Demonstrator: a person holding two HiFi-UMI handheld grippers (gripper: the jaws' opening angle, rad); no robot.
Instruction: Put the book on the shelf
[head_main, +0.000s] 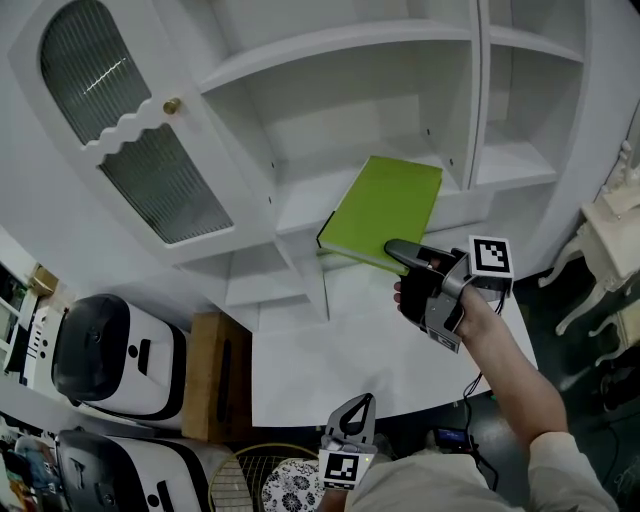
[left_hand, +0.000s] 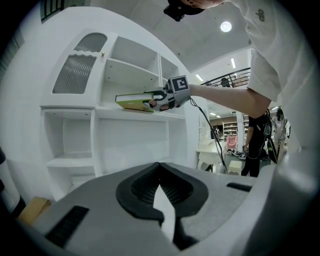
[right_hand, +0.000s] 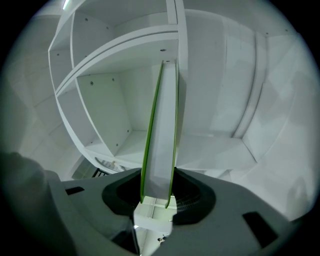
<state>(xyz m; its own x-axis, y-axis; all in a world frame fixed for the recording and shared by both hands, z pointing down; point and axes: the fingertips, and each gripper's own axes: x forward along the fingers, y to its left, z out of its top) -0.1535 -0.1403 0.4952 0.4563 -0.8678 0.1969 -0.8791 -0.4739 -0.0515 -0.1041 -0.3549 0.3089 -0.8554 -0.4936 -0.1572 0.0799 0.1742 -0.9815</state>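
Nearest the person, the left gripper (head_main: 362, 402) hangs low over the white table (head_main: 330, 370), jaws together on nothing, well apart from the work, so it cannot catch anything that slips. Further out, the right gripper (head_main: 402, 258) is clamped on the near edge of the green book (head_main: 385, 212), pads pressing both covers. In the right gripper view the book (right_hand: 162, 140) runs straight out from the jaws into the compartment. The book lies roughly flat with its far part over the shelf board (head_main: 300, 200) and its near part past the board's front edge; whether it already rests on the board I cannot tell.

The main risk, as I judge it, is letting go too early: with so much overhanging the front edge, the book could tip off onto the table. Held by one edge only, it could also sag or swivel in the pads. Deeper in, its far right corner could jam against the upright divider (head_main: 478, 90) if it is pushed askew
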